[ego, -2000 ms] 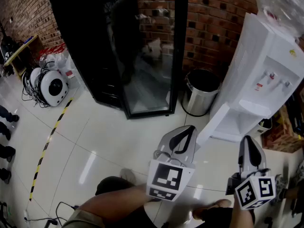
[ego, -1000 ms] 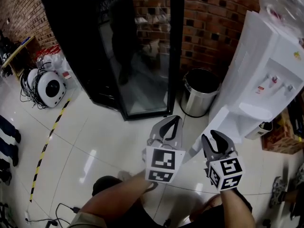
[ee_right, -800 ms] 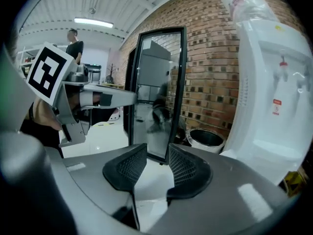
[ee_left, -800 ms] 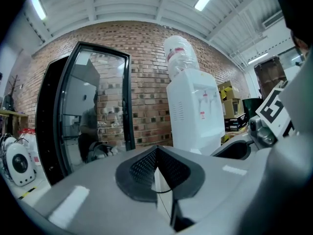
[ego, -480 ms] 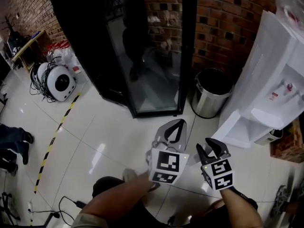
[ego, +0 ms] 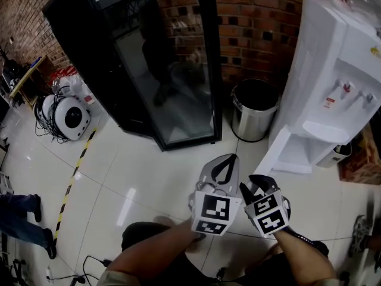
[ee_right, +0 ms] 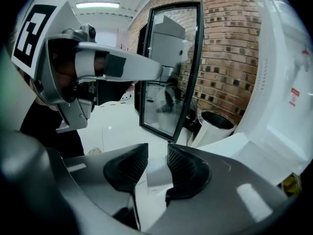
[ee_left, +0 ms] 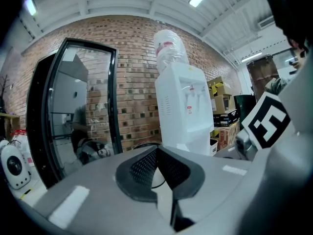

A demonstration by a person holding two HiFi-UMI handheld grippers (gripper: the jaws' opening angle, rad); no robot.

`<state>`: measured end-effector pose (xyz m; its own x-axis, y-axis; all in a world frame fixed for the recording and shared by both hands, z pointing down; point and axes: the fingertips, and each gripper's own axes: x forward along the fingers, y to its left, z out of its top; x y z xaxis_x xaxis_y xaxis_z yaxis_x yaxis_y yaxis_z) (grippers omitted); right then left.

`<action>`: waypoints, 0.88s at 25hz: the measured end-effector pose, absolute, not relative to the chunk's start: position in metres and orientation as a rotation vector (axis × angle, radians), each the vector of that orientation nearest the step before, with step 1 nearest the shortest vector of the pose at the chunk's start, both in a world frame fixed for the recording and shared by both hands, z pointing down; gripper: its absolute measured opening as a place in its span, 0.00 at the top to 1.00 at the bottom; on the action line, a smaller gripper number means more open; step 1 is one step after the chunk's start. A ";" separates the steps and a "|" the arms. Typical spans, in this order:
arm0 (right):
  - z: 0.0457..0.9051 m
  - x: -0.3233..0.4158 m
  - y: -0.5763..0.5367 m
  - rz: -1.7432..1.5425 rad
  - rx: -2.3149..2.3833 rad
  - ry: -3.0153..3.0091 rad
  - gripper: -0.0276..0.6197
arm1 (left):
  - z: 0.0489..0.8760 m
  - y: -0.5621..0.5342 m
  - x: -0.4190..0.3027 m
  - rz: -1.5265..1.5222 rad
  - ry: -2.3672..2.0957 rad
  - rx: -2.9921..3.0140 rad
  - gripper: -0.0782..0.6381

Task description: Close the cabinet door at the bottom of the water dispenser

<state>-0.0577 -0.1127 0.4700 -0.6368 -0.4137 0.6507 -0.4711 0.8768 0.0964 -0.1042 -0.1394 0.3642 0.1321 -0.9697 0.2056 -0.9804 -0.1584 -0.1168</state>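
Observation:
The white water dispenser point(ego: 333, 58) stands at the right against the brick wall. Its bottom cabinet door point(ego: 271, 154) hangs open, swung out over the floor toward me. Both grippers hover side by side short of the door. My left gripper point(ego: 229, 159) is shut with its tips touching and nothing in it. Just right of it, my right gripper point(ego: 260, 182) points down, its jaws closing with a gap still between the pads, which press on nothing. The right gripper view shows the door point(ee_right: 220, 148) beyond the right gripper point(ee_right: 157, 155). The left gripper view has the dispenser point(ee_left: 183, 106) past the left gripper point(ee_left: 156, 153).
A tall black glass-door fridge point(ego: 155, 70) stands at the back, with a steel bin point(ego: 253, 109) between it and the dispenser. A round white device with cables point(ego: 68, 115) and a yellow-black floor tape point(ego: 71, 177) lie left. A person's legs point(ego: 24, 213) show at the far left.
Both grippers have sunk lower, and the right one has tipped downward and drawn close beside the left. The cabinet door still hangs open.

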 end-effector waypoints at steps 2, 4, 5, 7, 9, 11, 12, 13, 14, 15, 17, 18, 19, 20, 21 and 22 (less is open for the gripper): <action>0.470 -0.048 -0.108 0.135 0.640 -2.317 0.75 | 0.369 -0.142 -0.098 0.358 -1.997 2.311 0.89; 0.470 -0.035 -0.103 0.160 0.652 -2.292 0.75 | 0.371 -0.149 -0.089 0.332 -1.976 2.302 0.89; 0.469 -0.028 -0.101 0.169 0.663 -2.281 0.75 | 0.370 -0.153 -0.083 0.314 -1.964 2.308 0.89; 0.468 -0.013 -0.099 0.186 0.695 -2.264 0.76 | 0.365 -0.160 -0.067 0.281 -1.933 2.345 0.89; 0.468 0.005 -0.099 0.211 0.741 -2.244 0.79 | 0.360 -0.163 -0.050 0.251 -1.891 2.379 0.89; 0.469 0.025 -0.101 0.245 0.799 -2.223 0.82 | 0.357 -0.165 -0.030 0.218 -1.839 2.408 0.89; 0.469 0.035 -0.103 0.261 0.831 -2.214 0.84 | 0.356 -0.166 -0.020 0.207 -1.814 2.427 0.89; 0.468 0.044 -0.105 0.275 0.863 -2.208 0.85 | 0.355 -0.167 -0.011 0.198 -1.792 2.448 0.89; 0.468 0.053 -0.107 0.285 0.894 -2.204 0.85 | 0.354 -0.168 -0.003 0.193 -1.772 2.467 0.89; 0.468 0.062 -0.109 0.293 0.923 -2.205 0.86 | 0.354 -0.170 0.004 0.190 -1.755 2.483 0.89; 0.469 0.078 -0.113 0.313 0.965 -2.210 0.87 | 0.355 -0.172 0.014 0.191 -1.729 2.500 0.89; 0.469 0.086 -0.114 0.329 0.979 -2.213 0.87 | 0.356 -0.174 0.017 0.191 -1.720 2.504 0.89; 0.469 0.093 -0.114 0.345 0.991 -2.213 0.88 | 0.357 -0.176 0.020 0.189 -1.714 2.504 0.89; 0.470 0.099 -0.115 0.358 1.000 -2.213 0.88 | 0.357 -0.179 0.021 0.186 -1.710 2.502 0.89; 0.470 0.104 -0.116 0.368 1.006 -2.215 0.88 | 0.358 -0.182 0.022 0.181 -1.708 2.499 0.89; 0.470 0.108 -0.117 0.376 1.012 -2.216 0.88 | 0.358 -0.185 0.023 0.176 -1.707 2.496 0.89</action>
